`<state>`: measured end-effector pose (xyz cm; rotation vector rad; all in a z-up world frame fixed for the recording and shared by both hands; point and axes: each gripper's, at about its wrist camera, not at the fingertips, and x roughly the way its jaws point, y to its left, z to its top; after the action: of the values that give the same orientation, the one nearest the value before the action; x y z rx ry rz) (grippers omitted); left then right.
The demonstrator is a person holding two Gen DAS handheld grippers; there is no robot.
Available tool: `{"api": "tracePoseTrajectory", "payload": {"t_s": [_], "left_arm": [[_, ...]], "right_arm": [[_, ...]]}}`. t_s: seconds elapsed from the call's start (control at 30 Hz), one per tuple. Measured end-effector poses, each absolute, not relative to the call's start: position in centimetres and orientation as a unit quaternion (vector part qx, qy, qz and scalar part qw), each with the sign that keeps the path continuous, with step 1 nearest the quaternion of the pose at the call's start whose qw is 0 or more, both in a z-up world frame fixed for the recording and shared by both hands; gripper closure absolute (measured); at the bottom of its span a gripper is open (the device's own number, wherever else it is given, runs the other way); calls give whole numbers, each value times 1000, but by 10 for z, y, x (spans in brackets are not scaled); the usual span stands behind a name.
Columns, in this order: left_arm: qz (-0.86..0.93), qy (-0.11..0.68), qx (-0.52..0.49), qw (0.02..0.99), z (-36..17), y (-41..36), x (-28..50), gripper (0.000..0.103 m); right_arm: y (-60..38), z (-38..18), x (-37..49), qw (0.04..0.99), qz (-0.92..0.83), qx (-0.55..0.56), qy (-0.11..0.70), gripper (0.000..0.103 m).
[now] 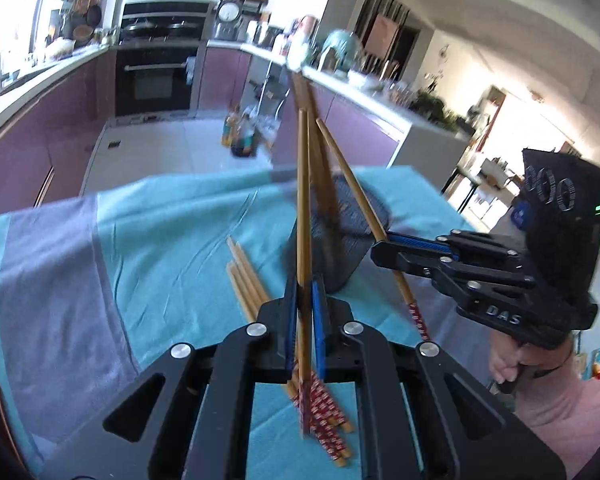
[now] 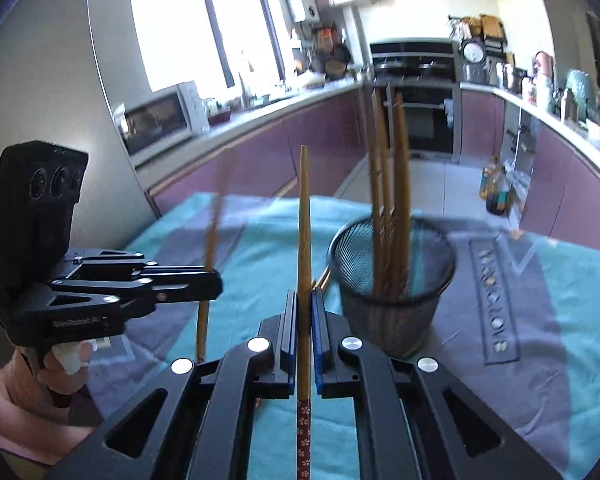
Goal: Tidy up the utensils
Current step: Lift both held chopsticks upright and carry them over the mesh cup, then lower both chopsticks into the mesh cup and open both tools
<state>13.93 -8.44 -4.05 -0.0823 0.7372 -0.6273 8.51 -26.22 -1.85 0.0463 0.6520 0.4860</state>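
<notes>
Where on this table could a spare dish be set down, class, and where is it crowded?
Free: the cloth right of the mesh cup, and the grey towel left of the loose chopsticks. Crowded: between cup and chopsticks, where the left gripper and right gripper each clamp a chopstick.

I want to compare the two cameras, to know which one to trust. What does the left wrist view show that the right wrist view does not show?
Only the left wrist view shows the loose chopsticks lying on the teal cloth, and the right gripper from the side.

Only the right wrist view shows the open mouth of the mesh cup with chopsticks standing inside, and the left gripper from the side.

Both show the cloth, the cup, the kitchen behind, and each gripper shut on one chopstick.
</notes>
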Motion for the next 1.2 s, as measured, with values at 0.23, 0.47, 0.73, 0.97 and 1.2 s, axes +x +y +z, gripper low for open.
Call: {"api": "tracePoseTrajectory", "payload": {"t_s": [0.23,0.47,0.73,0.97,1.2], "left_arm": [[-330,305,-61,891,8,-84,138,95],[-335,272,-80,899,45,-91,151,95],[-331,248,-81,907,77,-107,169,95],[-314,281,-43,906,66,-128,187,95],[-310,314,-3,897,44,-149,193,95]], "right_arm": [[-277,8,98,934,226,44,272,97],[-286,26,117,951,202,58,225,97],[-293,37,141,964,178,68,187,97],[-287,27,160,968,163,58,180,97],[-287,6,170,965,152,49,208,97]]}}
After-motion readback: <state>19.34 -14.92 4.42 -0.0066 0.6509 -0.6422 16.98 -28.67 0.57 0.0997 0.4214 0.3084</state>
